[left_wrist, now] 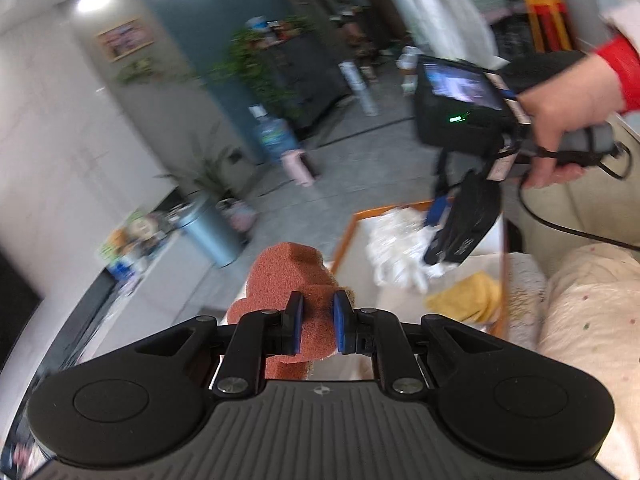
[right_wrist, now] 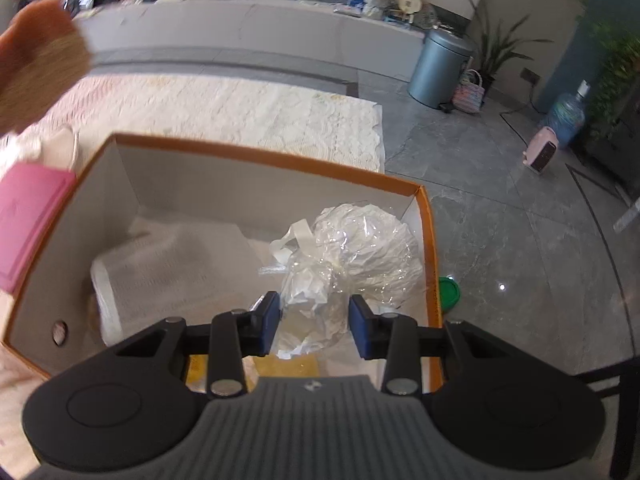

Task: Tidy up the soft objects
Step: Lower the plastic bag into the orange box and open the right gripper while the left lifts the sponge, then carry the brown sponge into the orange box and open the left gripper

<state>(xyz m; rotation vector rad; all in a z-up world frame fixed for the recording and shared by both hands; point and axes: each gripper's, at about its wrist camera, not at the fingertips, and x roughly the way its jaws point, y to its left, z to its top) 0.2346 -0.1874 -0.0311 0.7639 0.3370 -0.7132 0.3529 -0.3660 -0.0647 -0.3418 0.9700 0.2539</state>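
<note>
Two soft things are in hand, several already boxed.

Left wrist view: left gripper has its jaws drawn close, pads pressed into the waist of a rust-red sponge with a tan scouring face on its far side. Sponge is up in the air, short of the orange-rimmed box and not yet over it. Inside the box: a crumpled clear plastic bag and a yellow cloth. Right gripper reaches down into the box at the bag, the person's hand on its handle, red cuff showing. Background blurred.

Right wrist view: right gripper has its jaws partly open, straddling the crumpled clear plastic bag, which sits in the box's right corner. Left pad seems to touch the film; a gap shows at the right pad, so a firm grip cannot be told. Orange-rimmed box also holds a white textured cloth at left and something yellow under the bag. Sponge hangs at upper left, outside the box.

Judgement: well along; sponge remains to be dropped in, bag perhaps being tamped or shifted.
</note>
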